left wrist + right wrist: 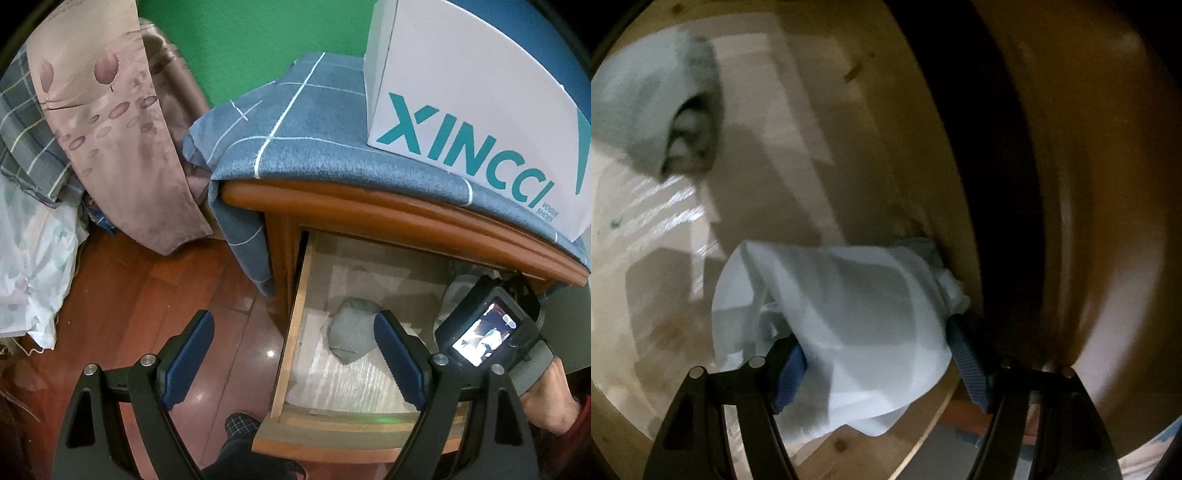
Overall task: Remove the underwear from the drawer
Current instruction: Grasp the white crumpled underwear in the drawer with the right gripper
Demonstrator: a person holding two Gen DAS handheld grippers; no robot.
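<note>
I see two garments in the open drawer (295,321). My right hand-held gripper (875,354) is inside it, its fingers on both sides of the white underwear (849,306), which lies against the drawer's right wall. My left hand-held gripper (295,350) is spread and empty; one grey bundle (352,332) lies just ahead of it.

left gripper (295,354) agape, right gripper (875,354) clamped

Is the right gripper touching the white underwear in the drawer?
Touching. The right wrist view shows the white underwear draped between the right gripper fingers, lying against both blue pads.
</note>
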